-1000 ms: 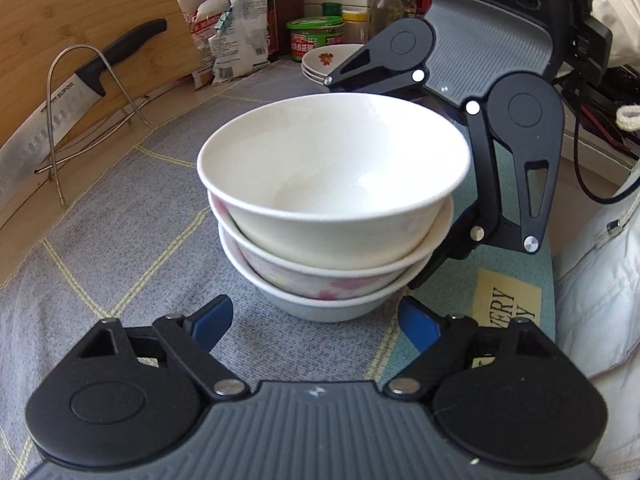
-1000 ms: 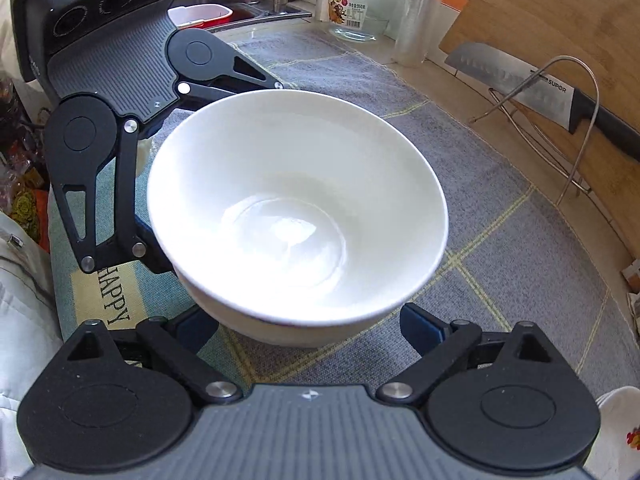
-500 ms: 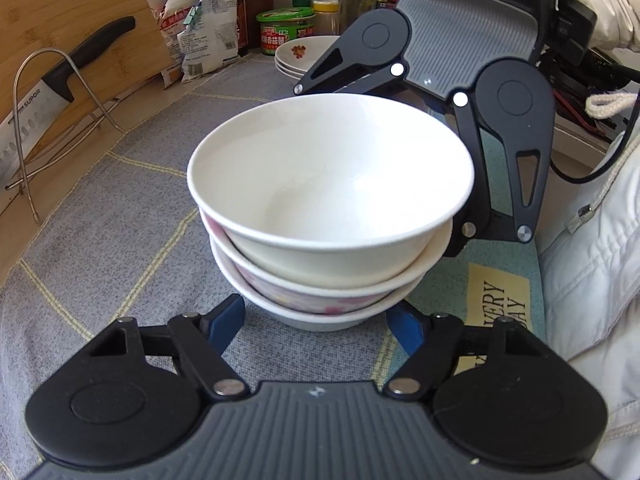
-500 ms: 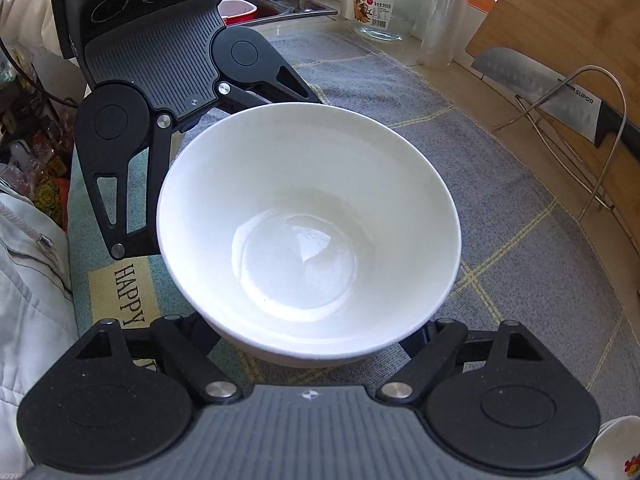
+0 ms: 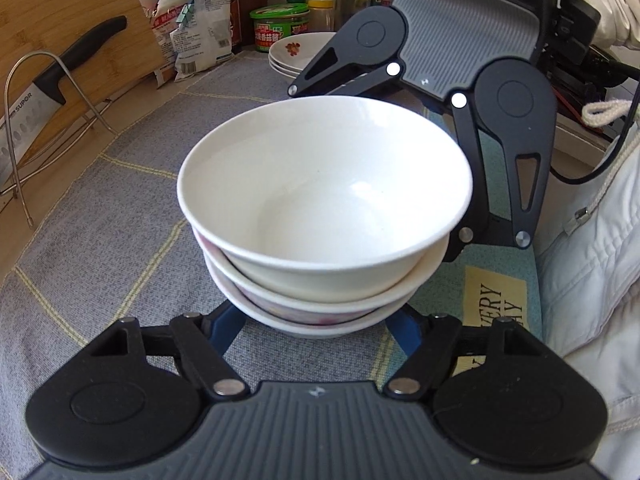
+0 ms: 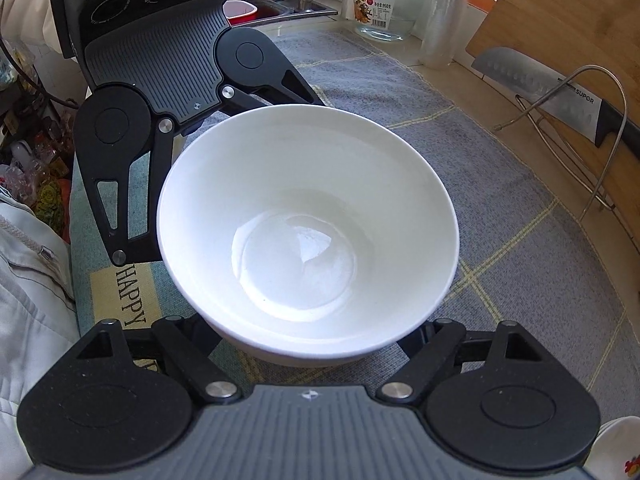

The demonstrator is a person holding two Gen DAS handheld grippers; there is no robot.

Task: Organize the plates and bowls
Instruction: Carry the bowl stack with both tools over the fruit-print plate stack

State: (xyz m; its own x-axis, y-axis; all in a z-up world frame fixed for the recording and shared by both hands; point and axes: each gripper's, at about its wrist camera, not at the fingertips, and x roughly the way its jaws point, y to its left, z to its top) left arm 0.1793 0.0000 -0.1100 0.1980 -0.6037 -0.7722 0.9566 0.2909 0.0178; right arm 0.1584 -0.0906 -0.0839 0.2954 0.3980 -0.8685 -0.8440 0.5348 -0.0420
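Observation:
A stack of three bowls (image 5: 320, 216) stands on the grey checked cloth (image 5: 120, 216); the top one is plain white, the lower ones show pink pattern. It fills the right wrist view (image 6: 308, 236). My left gripper (image 5: 316, 326) has its blue fingertips (image 5: 224, 328) spread on either side of the bottom bowl's base. My right gripper (image 6: 308, 340) reaches in from the opposite side with fingers spread under the stack; its tips are hidden by the bowls. A stack of flowered plates (image 5: 296, 54) sits at the back.
A wire rack (image 5: 48, 120) with a knife (image 5: 60, 84) leans on a cutting board at the left. Bags, jars and bottles (image 5: 280, 26) line the back. A glass jar (image 6: 386, 4) and a sink stand far in the right wrist view.
Both grippers have moved in closer around the bottom of the bowl stack. The stack stays on the cloth.

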